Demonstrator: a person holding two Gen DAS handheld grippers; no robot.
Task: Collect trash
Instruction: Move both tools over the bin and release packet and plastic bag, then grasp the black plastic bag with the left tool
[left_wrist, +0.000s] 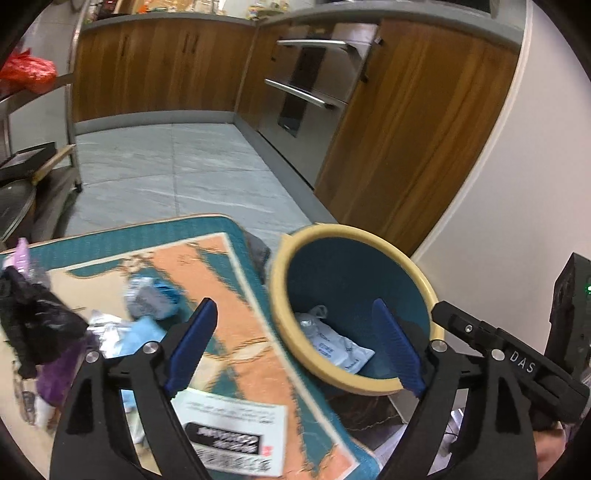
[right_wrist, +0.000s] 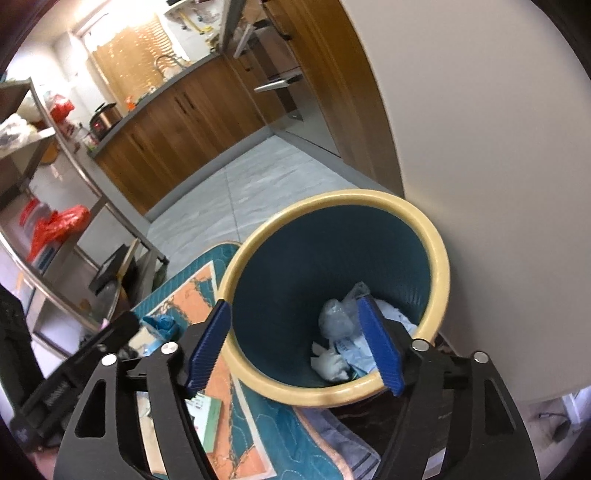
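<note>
A teal bin with a cream rim stands by the table's right edge and holds clear plastic and white and pale blue wrappers. On the patterned cloth lie a crumpled blue wrapper, foil and pale blue scraps, a black bag and a printed paper. My left gripper is open and empty above the table edge beside the bin. My right gripper is open and empty over the bin's mouth.
Wooden kitchen cabinets and a steel oven stand beyond a grey tiled floor. A metal shelf rack with red bags stands at the left. A white wall is close behind the bin.
</note>
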